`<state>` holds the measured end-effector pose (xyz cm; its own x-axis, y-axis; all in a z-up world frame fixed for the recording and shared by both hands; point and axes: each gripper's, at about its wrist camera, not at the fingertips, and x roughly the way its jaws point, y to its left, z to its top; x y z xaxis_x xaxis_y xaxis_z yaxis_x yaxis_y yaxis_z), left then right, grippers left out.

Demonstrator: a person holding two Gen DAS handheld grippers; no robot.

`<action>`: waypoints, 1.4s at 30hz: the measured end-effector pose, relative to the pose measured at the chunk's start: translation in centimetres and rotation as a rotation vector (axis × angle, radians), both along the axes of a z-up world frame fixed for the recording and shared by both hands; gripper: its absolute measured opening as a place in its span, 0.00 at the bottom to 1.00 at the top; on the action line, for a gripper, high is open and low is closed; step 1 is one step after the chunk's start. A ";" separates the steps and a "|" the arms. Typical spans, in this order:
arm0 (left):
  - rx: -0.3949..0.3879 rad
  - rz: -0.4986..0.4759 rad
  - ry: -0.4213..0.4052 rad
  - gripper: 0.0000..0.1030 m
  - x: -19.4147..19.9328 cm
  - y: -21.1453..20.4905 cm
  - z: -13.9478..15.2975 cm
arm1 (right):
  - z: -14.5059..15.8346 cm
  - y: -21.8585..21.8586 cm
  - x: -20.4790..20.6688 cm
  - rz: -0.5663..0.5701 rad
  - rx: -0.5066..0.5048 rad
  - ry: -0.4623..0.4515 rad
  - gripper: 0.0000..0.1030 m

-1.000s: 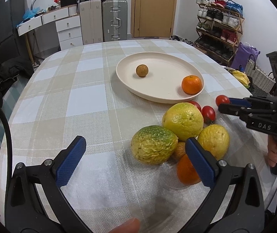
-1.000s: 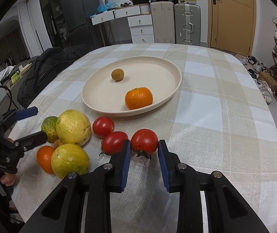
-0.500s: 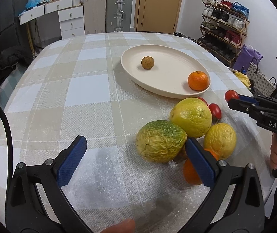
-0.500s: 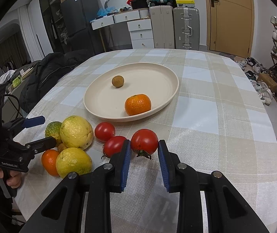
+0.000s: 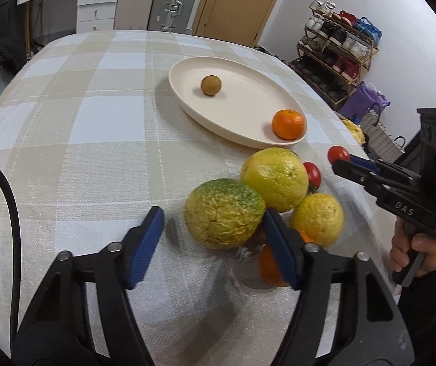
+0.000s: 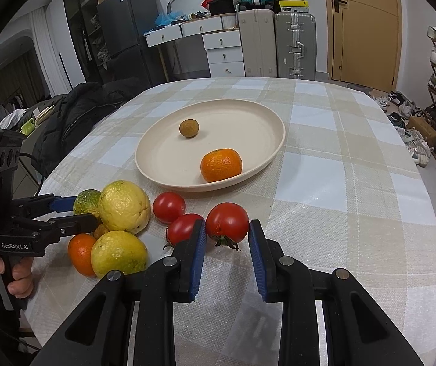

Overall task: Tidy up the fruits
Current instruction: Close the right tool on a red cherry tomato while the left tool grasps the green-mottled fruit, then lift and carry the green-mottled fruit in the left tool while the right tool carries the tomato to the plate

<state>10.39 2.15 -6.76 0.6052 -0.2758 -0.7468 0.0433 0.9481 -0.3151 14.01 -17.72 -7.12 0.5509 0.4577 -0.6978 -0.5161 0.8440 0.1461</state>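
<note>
Looks like someone's home: shoe rack (image 5: 340, 39) stuffed with sneakers by the wooden door (image 6: 364, 24), suitcases (image 6: 275, 42) against the wall, white drawers (image 6: 224, 52), checkered cloth over the desk (image 6: 340, 152).

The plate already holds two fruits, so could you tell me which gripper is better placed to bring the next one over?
Right. The right gripper is already shut on a tomato near the plate; the left gripper, jaws just closing, only straddles the green-yellow fruit.

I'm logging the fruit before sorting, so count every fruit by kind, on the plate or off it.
Tomatoes: 3
Oranges: 2
Yellow fruits: 2
Green-yellow fruit: 1
Small brown fruits: 2
Total: 10
</note>
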 end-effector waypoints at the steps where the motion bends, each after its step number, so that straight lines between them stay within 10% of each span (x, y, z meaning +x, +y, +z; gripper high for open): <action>1: -0.009 -0.008 -0.002 0.53 0.0 0.0 0.0 | 0.0 0.0 0.0 0.000 0.000 -0.001 0.28; 42: 0.150 0.083 -0.301 0.48 -2.8 -0.6 7.0 | 2.6 -0.6 -1.2 0.024 0.117 -0.100 0.28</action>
<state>7.57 1.59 0.29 0.8203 -0.1175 -0.5598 0.0344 0.9870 -0.1569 12.78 -18.29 -4.49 0.6025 0.5469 -0.5812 -0.5530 0.8112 0.1901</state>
